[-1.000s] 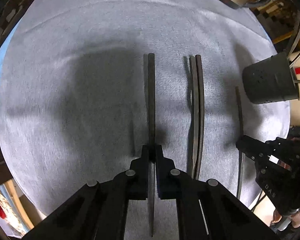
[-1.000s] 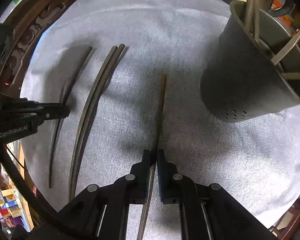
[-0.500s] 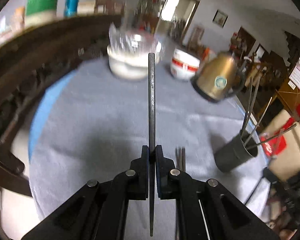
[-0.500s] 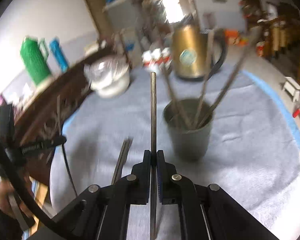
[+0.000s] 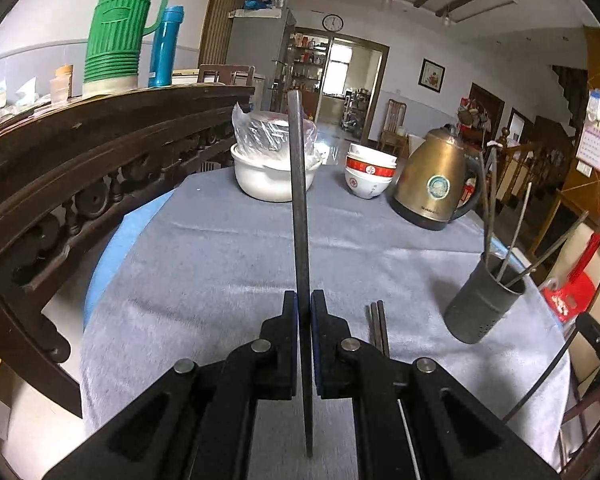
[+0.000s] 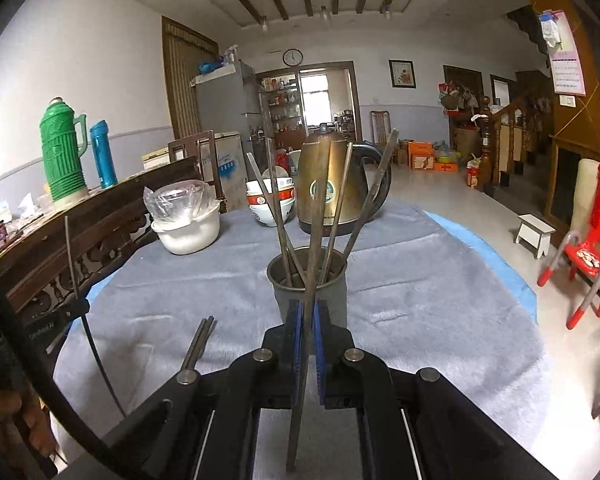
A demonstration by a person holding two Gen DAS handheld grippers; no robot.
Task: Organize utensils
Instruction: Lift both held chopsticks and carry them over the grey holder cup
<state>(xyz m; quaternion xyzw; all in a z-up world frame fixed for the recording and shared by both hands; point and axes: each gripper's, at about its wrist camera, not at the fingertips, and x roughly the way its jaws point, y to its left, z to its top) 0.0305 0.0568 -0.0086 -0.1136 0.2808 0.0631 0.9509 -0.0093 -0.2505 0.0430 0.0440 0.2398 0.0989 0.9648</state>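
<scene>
My left gripper [image 5: 304, 305] is shut on a dark chopstick [image 5: 299, 200] and holds it upright above the grey cloth. My right gripper [image 6: 307, 312] is shut on another dark chopstick [image 6: 317, 216], also raised, just in front of the dark grey utensil holder [image 6: 307, 288]. The holder [image 5: 482, 304] has several chopsticks standing in it. A pair of dark chopsticks [image 5: 379, 322] lies on the cloth and also shows in the right wrist view [image 6: 199, 341].
A grey cloth [image 5: 220, 264] covers the round table. At its far side stand a white pot [image 5: 268, 172], stacked bowls [image 5: 367, 174] and a brass kettle [image 5: 436, 184]. A dark carved wooden bench [image 5: 60, 184] runs along the left edge. A red chair [image 6: 588, 256] stands right.
Both grippers have lifted their chopsticks off the cloth and tilted from looking down at the table to level. The right one now faces the holder.
</scene>
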